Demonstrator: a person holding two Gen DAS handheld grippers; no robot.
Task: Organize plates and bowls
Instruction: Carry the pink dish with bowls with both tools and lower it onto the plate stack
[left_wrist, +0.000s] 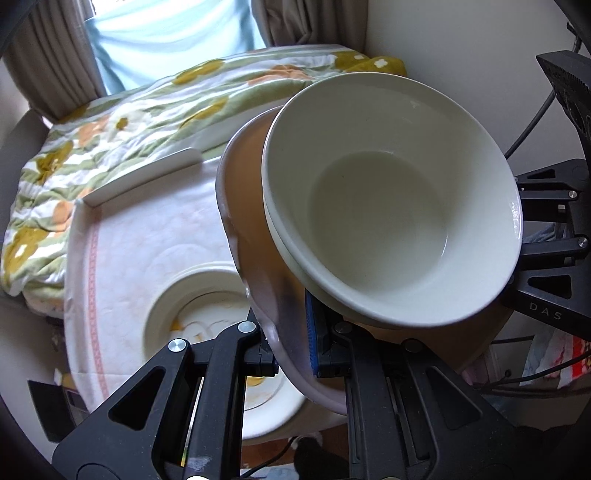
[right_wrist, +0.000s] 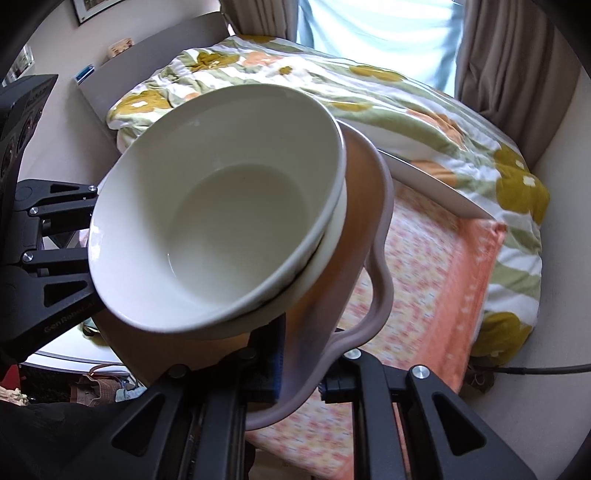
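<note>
A brown tray with a wavy grey rim (left_wrist: 255, 206) is held in the air between both grippers. It carries two stacked white bowls (left_wrist: 384, 206), tilted toward the cameras. My left gripper (left_wrist: 295, 354) is shut on the tray's rim. My right gripper (right_wrist: 299, 376) is shut on the opposite rim (right_wrist: 380, 236); the bowls (right_wrist: 221, 229) fill that view. The right gripper also shows at the left wrist view's right edge (left_wrist: 546, 236), the left gripper at the right wrist view's left edge (right_wrist: 48, 236). A white plate with orange-yellow smears (left_wrist: 207, 314) lies below on a pale cloth.
A white table top under a pale cloth with pink trim (left_wrist: 147, 236) is below; in the right wrist view an orange patterned cloth (right_wrist: 424, 280) covers it. A floral quilt (left_wrist: 110, 125) lies on a bed behind. Curtains and a window are at the back. Cables hang at right (left_wrist: 532, 122).
</note>
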